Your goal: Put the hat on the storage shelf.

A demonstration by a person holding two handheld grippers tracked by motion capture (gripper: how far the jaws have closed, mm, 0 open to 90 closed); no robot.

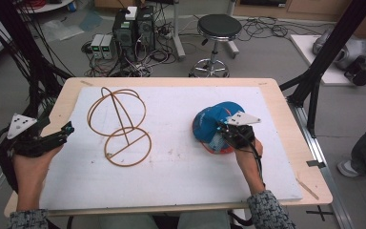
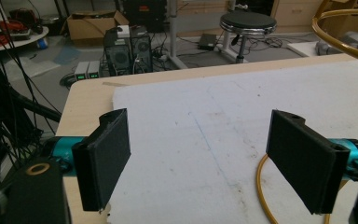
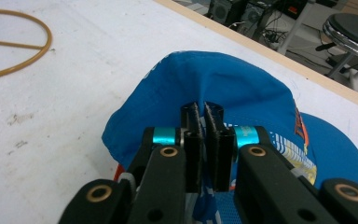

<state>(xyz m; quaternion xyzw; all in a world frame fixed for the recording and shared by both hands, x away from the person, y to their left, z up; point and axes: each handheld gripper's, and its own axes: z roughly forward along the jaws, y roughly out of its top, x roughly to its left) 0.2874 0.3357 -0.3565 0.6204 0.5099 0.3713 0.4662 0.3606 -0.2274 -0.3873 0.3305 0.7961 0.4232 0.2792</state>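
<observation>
High view: a blue fabric cap with an orange-trimmed brim lies toward the right edge of the surface, a pale wooden top under a scuffed white mat. The right gripper has its fingers clamped on a fold of the cap's crown. A thin golden wire frame of joined hoops stands left of centre. At the left edge the left gripper hovers, fingers wide apart. Computer towers and a stool stand beyond.

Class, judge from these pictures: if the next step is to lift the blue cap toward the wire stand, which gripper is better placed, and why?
Right. The right gripper is already pinched shut on the blue cap. The left gripper is open at the table's left edge, beside the wire stand and apart from the cap.
</observation>
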